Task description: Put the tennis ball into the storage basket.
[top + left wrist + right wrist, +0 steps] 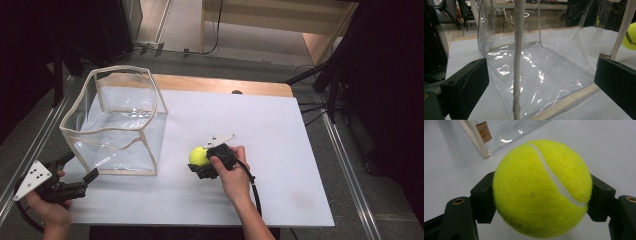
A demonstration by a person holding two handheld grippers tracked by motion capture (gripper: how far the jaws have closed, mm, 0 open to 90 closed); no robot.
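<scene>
We see a fuzzy yellow-green tennis ball (541, 187) clamped between the black jaws of the right gripper (202, 161), one jaw pressed against each side of it. A white curved seam runs across the felt from upper left to lower right in the right gripper view, and the nap looks even, with a small dark speck near the middle. In the high view the ball (198, 155) sits near the middle of the white bench (280, 150), just right of a clear plastic box-shaped bag with cream fabric edging (117, 120). We cannot tell whether the ball rests on the bench or is held slightly above it.

The bag stands upright and open-topped on the far left part of the bench, its transparent walls creased and catching glare. A small brown label (484, 131) shows on its near corner in the right gripper view.

The left gripper (70, 177) is at the near left edge of the bench, just beside the bag's near left corner. Its jaws stand wide apart with nothing between them, and the bag's cream corner seam (517, 62) rises ahead of them.
</scene>
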